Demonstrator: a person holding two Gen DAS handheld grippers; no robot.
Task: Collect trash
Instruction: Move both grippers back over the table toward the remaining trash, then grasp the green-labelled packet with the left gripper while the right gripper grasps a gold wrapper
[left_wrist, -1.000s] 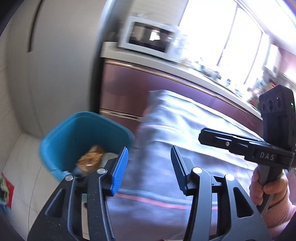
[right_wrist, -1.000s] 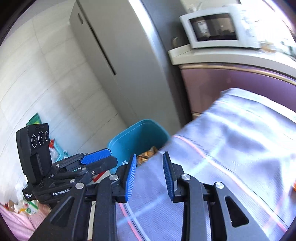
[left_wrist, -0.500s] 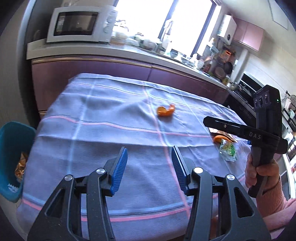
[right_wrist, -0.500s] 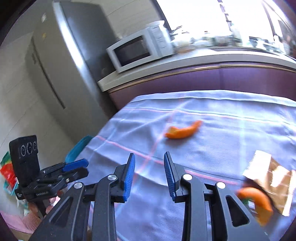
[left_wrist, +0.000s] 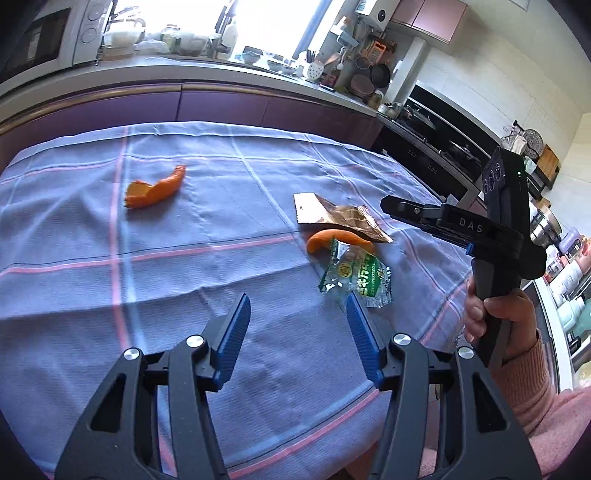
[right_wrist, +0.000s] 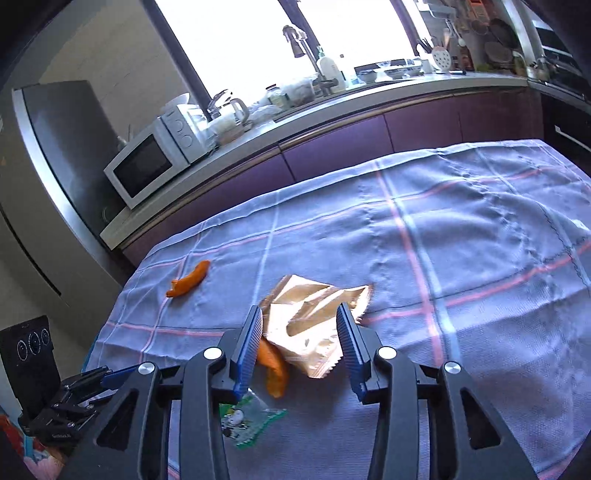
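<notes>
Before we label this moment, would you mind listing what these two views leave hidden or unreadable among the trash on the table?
- Green wrapper: in the right wrist view, partly hidden behind the right gripper; its print is blurred.
- Nearer orange peel: in the left wrist view, its near end lies under the green wrapper.
- Gold wrapper: the underside is hidden in both views.
- Trash bin: in neither view.
</notes>
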